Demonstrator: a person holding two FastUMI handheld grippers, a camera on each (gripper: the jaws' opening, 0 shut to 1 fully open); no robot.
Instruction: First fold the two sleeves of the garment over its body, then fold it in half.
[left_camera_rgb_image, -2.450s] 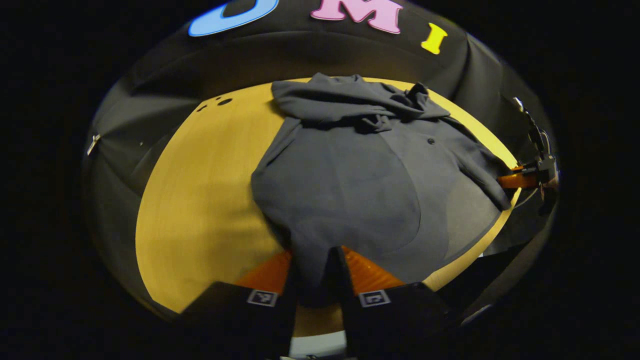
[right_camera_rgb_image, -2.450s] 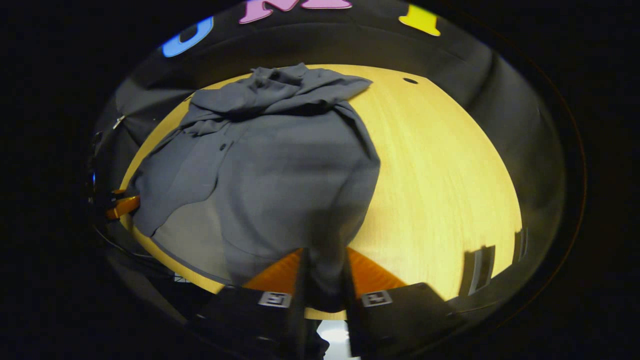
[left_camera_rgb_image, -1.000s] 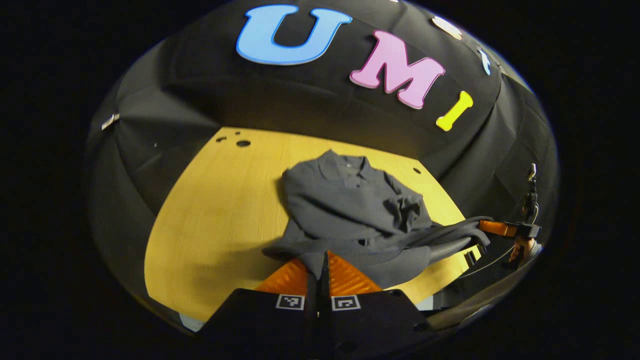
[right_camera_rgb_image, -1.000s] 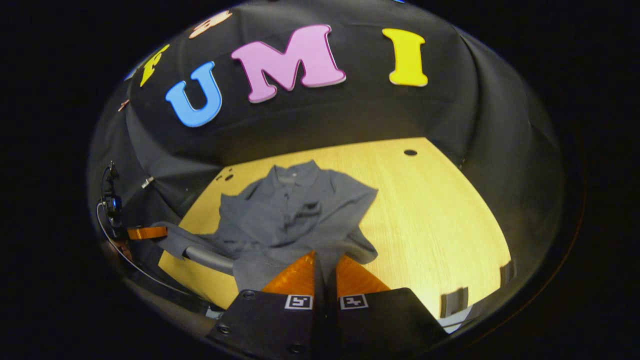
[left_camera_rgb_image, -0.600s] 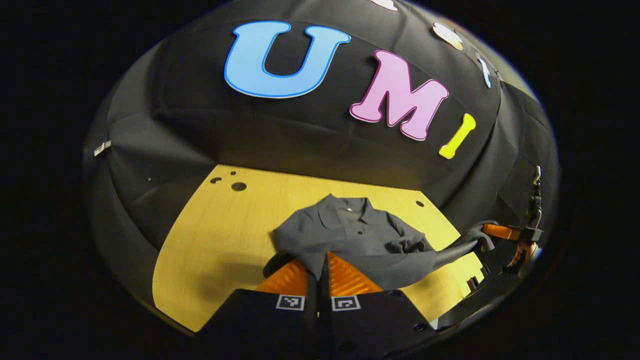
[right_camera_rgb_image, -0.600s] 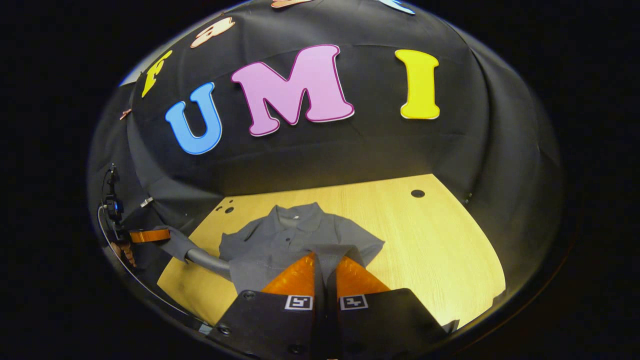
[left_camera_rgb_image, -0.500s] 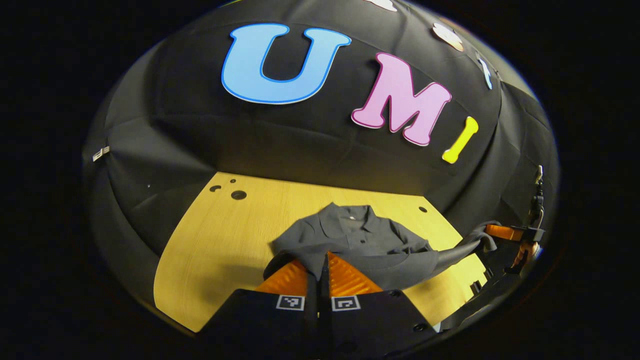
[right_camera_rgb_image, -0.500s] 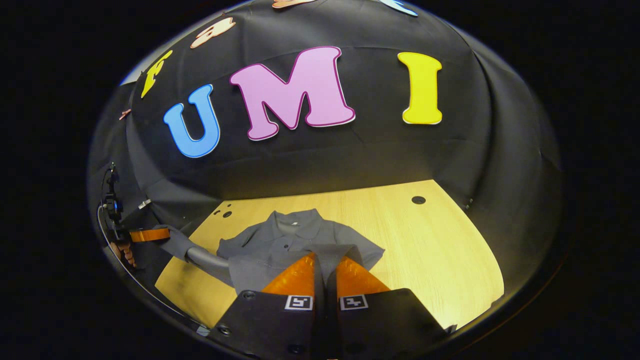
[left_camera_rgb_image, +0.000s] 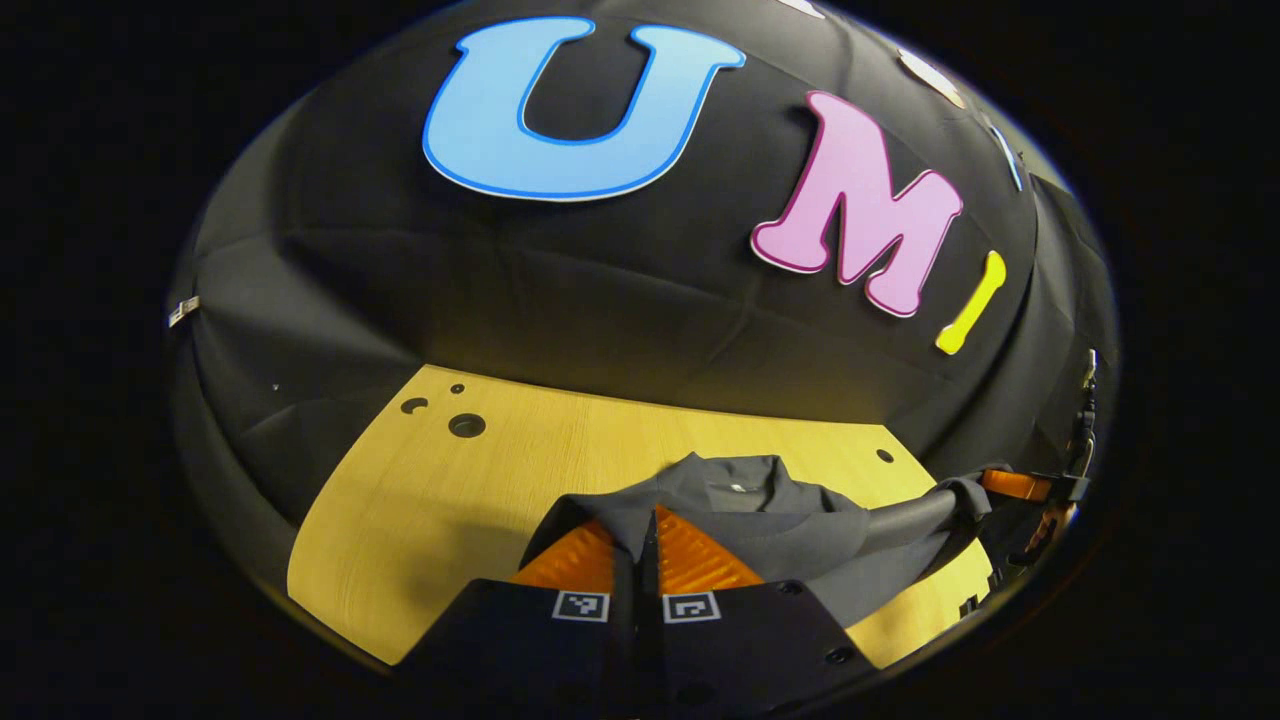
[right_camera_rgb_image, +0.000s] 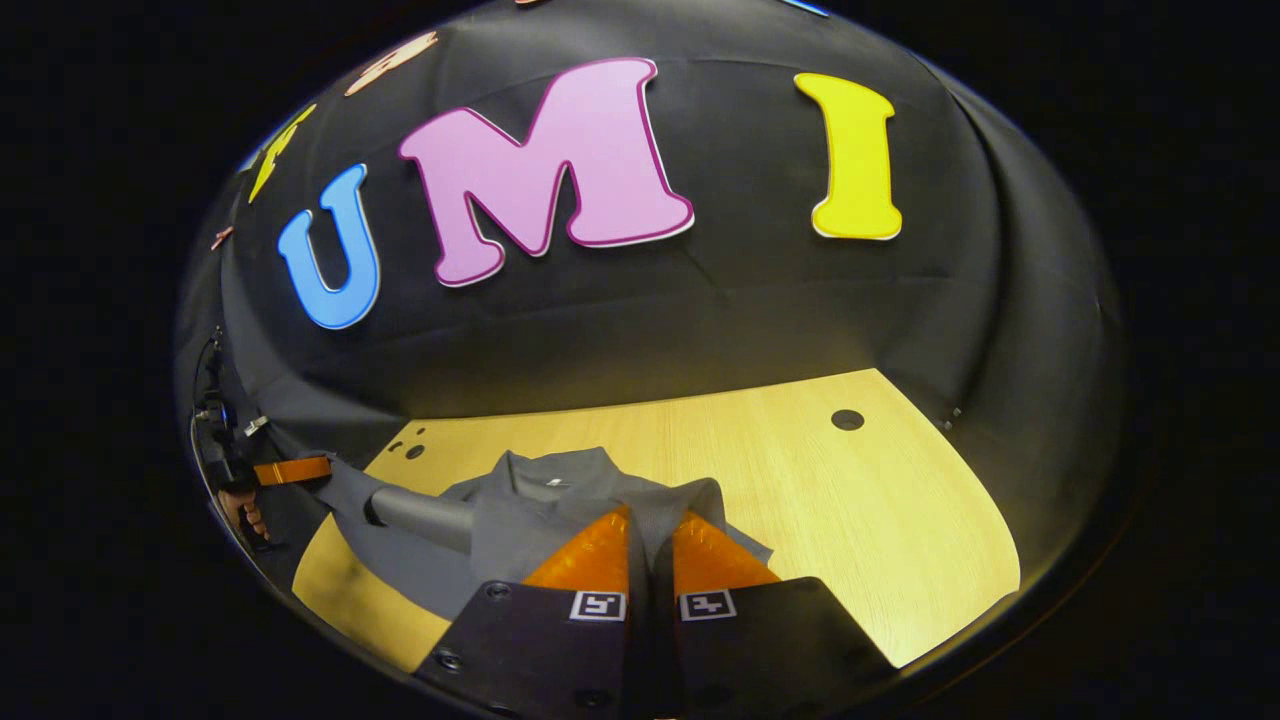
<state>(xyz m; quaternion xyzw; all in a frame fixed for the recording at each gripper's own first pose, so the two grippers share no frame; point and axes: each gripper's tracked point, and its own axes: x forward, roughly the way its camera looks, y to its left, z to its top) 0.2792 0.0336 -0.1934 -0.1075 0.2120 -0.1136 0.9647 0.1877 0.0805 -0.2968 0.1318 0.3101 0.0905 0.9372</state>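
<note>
A dark grey polo shirt (left_camera_rgb_image: 790, 525) lies on the yellow wooden table (left_camera_rgb_image: 440, 500), its collar (left_camera_rgb_image: 735, 480) at the far end. My left gripper (left_camera_rgb_image: 648, 518) is shut on a hem corner, held up over the shirt near the collar. In the right gripper view, my right gripper (right_camera_rgb_image: 650, 520) is shut on the other hem corner of the shirt (right_camera_rgb_image: 510, 520), just short of the collar (right_camera_rgb_image: 555, 468). The hem stretches taut between both grippers. Each gripper also appears in the other's view: the right gripper (left_camera_rgb_image: 1015, 485) and the left gripper (right_camera_rgb_image: 290, 469), held by a hand (right_camera_rgb_image: 245, 515).
The table top has round holes at its far corners (left_camera_rgb_image: 466, 425) (right_camera_rgb_image: 847, 419). Black cloth walls close in behind the table. Bare wood lies left of the shirt in the left gripper view and right of it in the right gripper view (right_camera_rgb_image: 860, 520).
Both grippers have carried the lifted hem forward and lower, from the near edge over the body toward the collar. The folded layer now covers most of the shirt. Both stayed shut.
</note>
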